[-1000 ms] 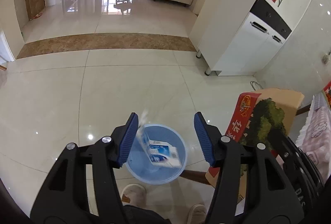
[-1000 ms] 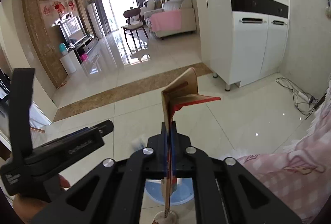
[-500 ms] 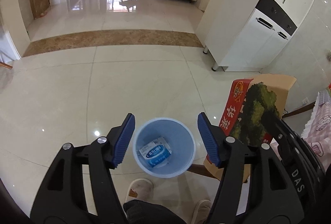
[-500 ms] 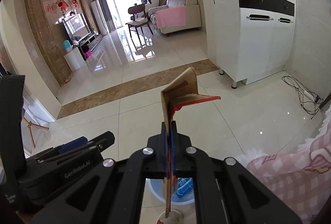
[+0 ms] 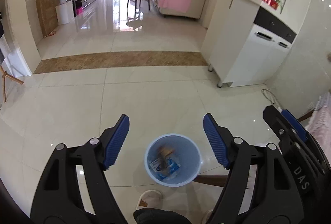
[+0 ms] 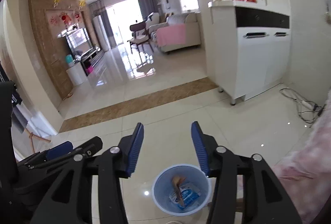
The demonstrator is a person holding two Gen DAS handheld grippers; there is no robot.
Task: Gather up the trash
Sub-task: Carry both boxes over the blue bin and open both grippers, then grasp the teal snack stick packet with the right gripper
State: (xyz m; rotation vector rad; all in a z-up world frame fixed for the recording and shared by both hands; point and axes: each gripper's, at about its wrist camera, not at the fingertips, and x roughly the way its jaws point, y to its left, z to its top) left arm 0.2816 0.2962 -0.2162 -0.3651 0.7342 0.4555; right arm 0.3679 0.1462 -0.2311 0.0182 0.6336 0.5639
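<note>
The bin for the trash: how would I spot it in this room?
On the glossy cream tile floor, near the white cabinet, stands a small round pale-blue bin. It is the only open container nearby, with packaging inside.

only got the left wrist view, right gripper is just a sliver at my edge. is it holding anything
Observer: No. The right gripper has nothing between its jaws, which are opening above the pale blue plastic bin.
Operator: anything stuck on its pads
Observer: No, both ribbed blue pads show bare in the right wrist view.
Operator: that grey cable by the cabinet runs behind the gripper for me, where does it end
Observer: The grey cable runs to a white power strip lying on the floor tiles near the wall.
</note>
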